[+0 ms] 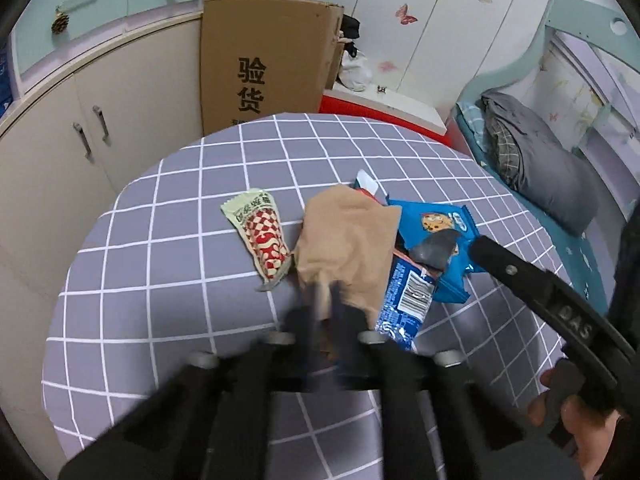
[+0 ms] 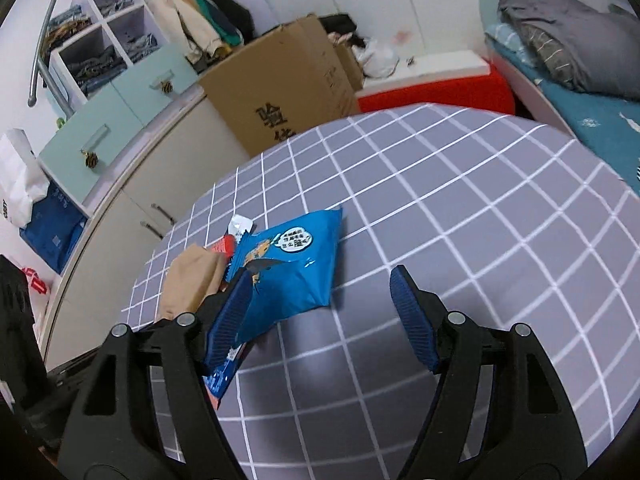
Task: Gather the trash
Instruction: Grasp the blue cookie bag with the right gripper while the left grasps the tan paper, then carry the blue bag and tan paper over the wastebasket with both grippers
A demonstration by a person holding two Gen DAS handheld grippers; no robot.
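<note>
On the counter, under a grey cloth with a white grid, the trash lies in a loose cluster. Farthest left in the left wrist view is a pale green snack wrapper with a red-and-cream check pattern, lying flat and apart from both grippers. Just right of it sits a crumpled brown paper bag; its near edge runs down between the blurred fingers of the left gripper, whose jaws are clenched together on that lower edge of the bag. Tucked under the bag's right side is a dark blue wrapper with a barcode, reaching toward the camera beside the left gripper's right finger. Behind the bag a small white-and-red packet pokes out.

Further right lies the bright blue cookie bag. In the right wrist view the right gripper stands released — its ribbed blue pads wide apart. The left pad rests against the cookie bag's left edge, while the right pad is well clear of it, over bare cloth; most of the bag lies between and beyond the jaws, nothing clamped. A person's hand holds this gripper at the lower right of the left wrist view.

Behind the counter stand a cardboard box and cream cabinets; a bed lies to the right.
</note>
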